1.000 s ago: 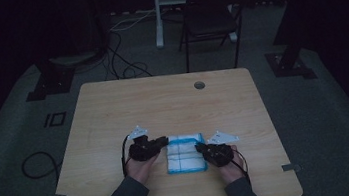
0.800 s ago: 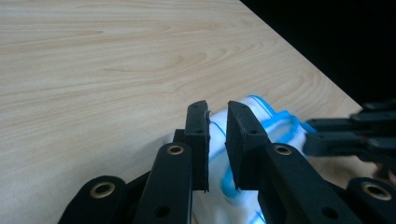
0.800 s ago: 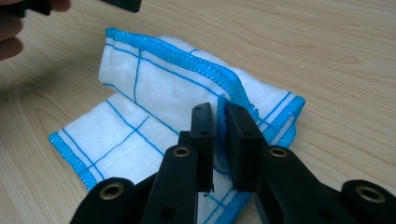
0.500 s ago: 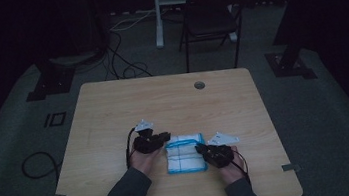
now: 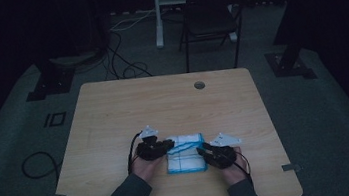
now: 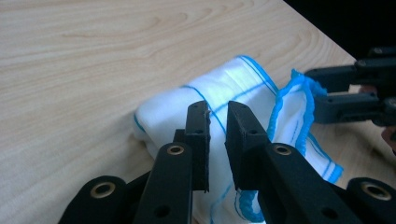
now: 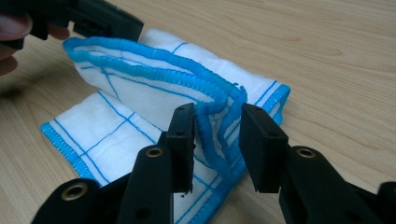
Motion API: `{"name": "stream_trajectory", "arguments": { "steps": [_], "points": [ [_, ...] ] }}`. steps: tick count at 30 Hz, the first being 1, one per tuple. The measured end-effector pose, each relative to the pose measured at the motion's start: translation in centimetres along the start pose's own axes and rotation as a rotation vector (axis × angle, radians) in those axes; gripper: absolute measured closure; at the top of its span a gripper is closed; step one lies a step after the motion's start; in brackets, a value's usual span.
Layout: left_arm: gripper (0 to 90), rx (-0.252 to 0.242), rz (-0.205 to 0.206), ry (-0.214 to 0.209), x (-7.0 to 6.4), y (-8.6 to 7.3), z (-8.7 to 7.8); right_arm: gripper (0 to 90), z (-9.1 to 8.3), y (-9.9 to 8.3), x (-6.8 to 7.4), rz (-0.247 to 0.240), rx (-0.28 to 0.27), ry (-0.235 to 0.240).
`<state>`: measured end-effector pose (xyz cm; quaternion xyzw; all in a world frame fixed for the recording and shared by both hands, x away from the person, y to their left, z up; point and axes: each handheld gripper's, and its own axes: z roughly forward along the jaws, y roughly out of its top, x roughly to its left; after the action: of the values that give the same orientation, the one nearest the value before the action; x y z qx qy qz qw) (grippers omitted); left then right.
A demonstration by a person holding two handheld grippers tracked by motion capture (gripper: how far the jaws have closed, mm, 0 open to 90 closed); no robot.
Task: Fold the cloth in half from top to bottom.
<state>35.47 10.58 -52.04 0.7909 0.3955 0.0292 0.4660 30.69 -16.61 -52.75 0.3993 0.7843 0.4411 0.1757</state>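
Observation:
A folded white cloth (image 5: pixel 185 153) with blue lines and a blue hem lies near the table's front edge. My left gripper (image 5: pixel 161 147) is at its left side, jaws nearly together over the cloth (image 6: pixel 233 88), and the hem runs in beneath them. My right gripper (image 5: pixel 208 153) is at the cloth's right side. Its jaws stand on either side of the raised blue hem (image 7: pixel 219 112), which fills the gap between them. The cloth's top layer (image 7: pixel 140 74) is lifted, and its edge stretches from one gripper to the other. The other gripper (image 6: pixel 350 88) shows far right in the left gripper view.
The wooden table (image 5: pixel 114 115) has a round cable hole (image 5: pixel 199 85) at the back. A black chair (image 5: pixel 211 20) and a white desk leg (image 5: pixel 157 14) stand behind the table. Cables lie on the floor (image 5: pixel 37 165) to the left.
My left gripper has shifted slightly right onto the cloth's left side, and the top layer's edge now stands raised between the two grippers. The right hand has barely moved.

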Motion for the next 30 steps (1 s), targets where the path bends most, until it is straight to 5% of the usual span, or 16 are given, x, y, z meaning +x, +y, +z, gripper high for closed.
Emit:
{"name": "stream_trajectory", "arguments": {
  "steps": [18, 30],
  "points": [
    [77.9, 0.058, 0.068, 0.009, -1.6, -2.8, -0.8, 63.6, -2.3, -0.2, -1.2, 0.052, -0.078, -0.026],
    [73.9, 0.025, 0.078, 0.032, -1.5, -3.4, -2.1, 62.7, -2.2, -0.9, -2.6, 0.067, -0.055, -0.079]
  ]
}}
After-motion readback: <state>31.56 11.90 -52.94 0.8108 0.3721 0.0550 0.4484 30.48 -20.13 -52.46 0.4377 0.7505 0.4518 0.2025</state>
